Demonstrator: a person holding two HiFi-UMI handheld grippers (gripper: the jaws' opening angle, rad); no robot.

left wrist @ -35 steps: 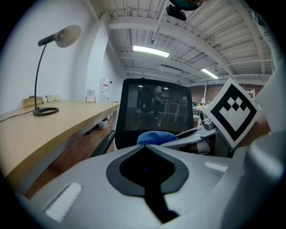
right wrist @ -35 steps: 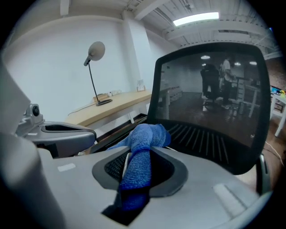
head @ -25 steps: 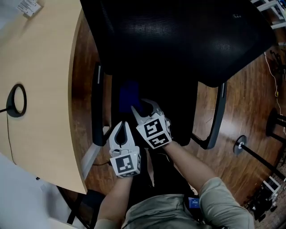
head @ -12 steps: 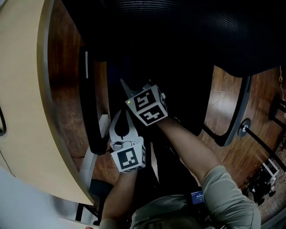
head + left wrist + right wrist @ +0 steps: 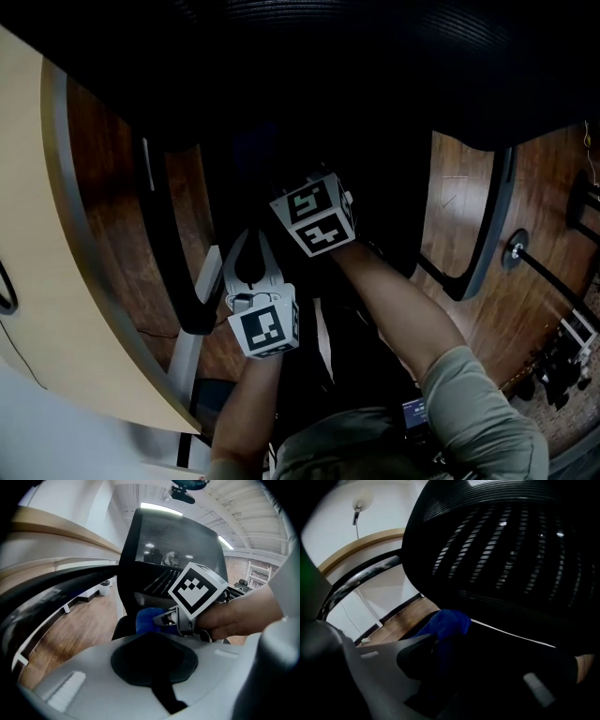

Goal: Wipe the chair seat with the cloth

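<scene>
We hold the blue cloth clamped in the right gripper, bunched at the jaw tips so that a soft wad, not hard plastic, meets the chair seat. This gripper points down toward the seat's left side, below the mesh backrest. Whether the cloth touches the seat, we cannot tell. The left gripper hangs just behind, jaws together and empty, out of the wiping path.

Chair seat in deep shadow
</scene>
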